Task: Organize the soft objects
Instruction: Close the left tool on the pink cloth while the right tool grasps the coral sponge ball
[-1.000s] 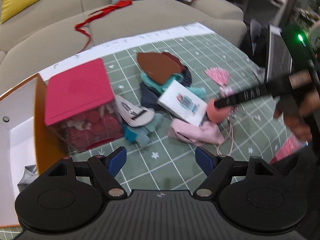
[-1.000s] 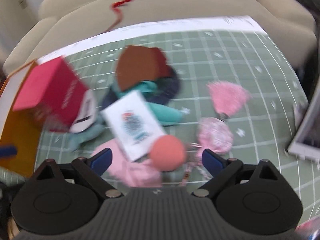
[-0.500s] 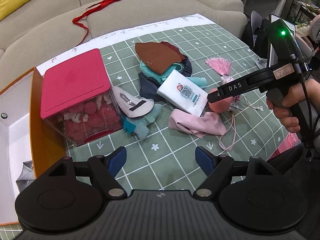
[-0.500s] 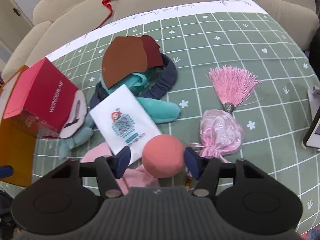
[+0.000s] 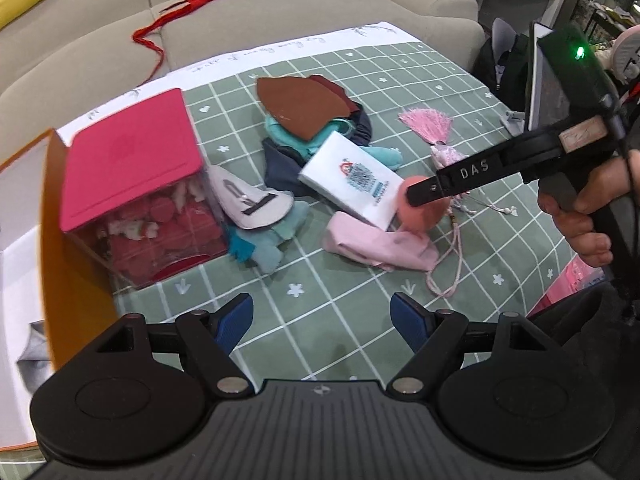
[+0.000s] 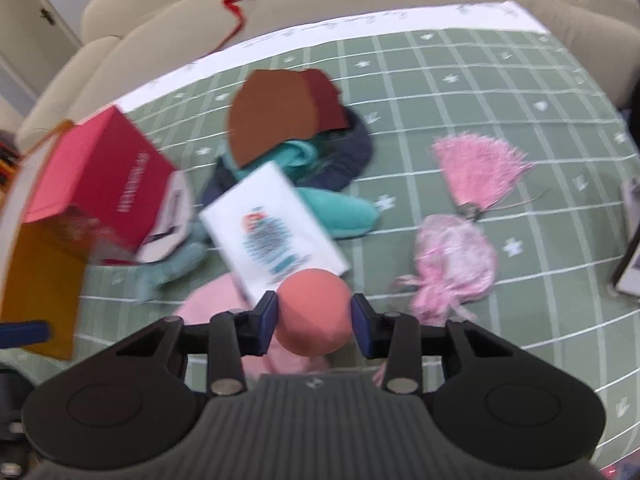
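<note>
A pile of soft items lies on the green checked mat (image 5: 360, 312): brown felt (image 5: 300, 106), teal plush (image 6: 336, 210), a white packet (image 5: 352, 180), a pink cloth (image 5: 380, 246) and a pink tassel pouch (image 6: 456, 260). My right gripper (image 6: 314, 314) is shut on a coral foam ball (image 6: 312, 312); the ball also shows in the left wrist view (image 5: 420, 212). My left gripper (image 5: 322, 316) is open and empty, near the mat's front.
A clear box with a pink lid (image 5: 132, 160) holding red items stands at the left. An orange-sided white box (image 5: 68, 240) sits at the far left. A beige sofa (image 5: 280, 12) with a red ribbon lies beyond the mat. A tablet (image 5: 548, 80) stands at the right.
My right gripper's fingers have closed from wide open onto the coral ball, and it has lifted slightly. My left gripper has stayed open, shifting only a little.
</note>
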Available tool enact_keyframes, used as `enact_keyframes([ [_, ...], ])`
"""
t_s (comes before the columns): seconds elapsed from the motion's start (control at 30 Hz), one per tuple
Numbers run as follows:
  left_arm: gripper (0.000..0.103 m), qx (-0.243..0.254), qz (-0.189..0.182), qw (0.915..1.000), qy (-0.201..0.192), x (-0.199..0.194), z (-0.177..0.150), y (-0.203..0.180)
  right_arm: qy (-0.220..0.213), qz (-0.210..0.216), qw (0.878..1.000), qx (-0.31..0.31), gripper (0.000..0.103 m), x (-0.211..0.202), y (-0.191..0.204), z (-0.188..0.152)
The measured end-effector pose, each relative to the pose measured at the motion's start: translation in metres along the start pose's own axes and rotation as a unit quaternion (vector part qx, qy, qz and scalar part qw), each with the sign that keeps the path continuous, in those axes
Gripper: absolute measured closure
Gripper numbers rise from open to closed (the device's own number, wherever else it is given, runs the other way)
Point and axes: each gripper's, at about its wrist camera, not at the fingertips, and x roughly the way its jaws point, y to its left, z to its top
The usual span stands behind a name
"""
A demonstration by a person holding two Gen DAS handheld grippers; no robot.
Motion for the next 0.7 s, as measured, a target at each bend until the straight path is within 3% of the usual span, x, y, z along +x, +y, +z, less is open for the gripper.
enact_keyframes([
  [0.17, 0.011, 0.023, -0.036, 0.9990, -0.014, 0.021, -0.003, -0.017, 0.019, 0.093, 0.994, 0.054, 0.063, 0.000, 0.000, 0.001],
  [0.37, 0.011, 0.063, -0.057, 0.9960, -0.027, 0.045, -0.001, -0.045, 0.009, 0.129, 0.988, 0.079, 0.063, -0.001, 0.003, 0.008],
  [0.47, 0.011, 0.036, -0.038, 0.9986, -0.005, 0.064, 0.007, -0.053, 0.006, 0.135, 0.988, 0.077, 0.063, -0.002, 0.006, 0.011],
  [0.7, 0.015, -0.029, -0.011, 0.9995, -0.007, 0.098, 0.024, -0.060, -0.012, 0.144, 0.986, 0.085, 0.063, -0.012, 0.004, 0.018],
])
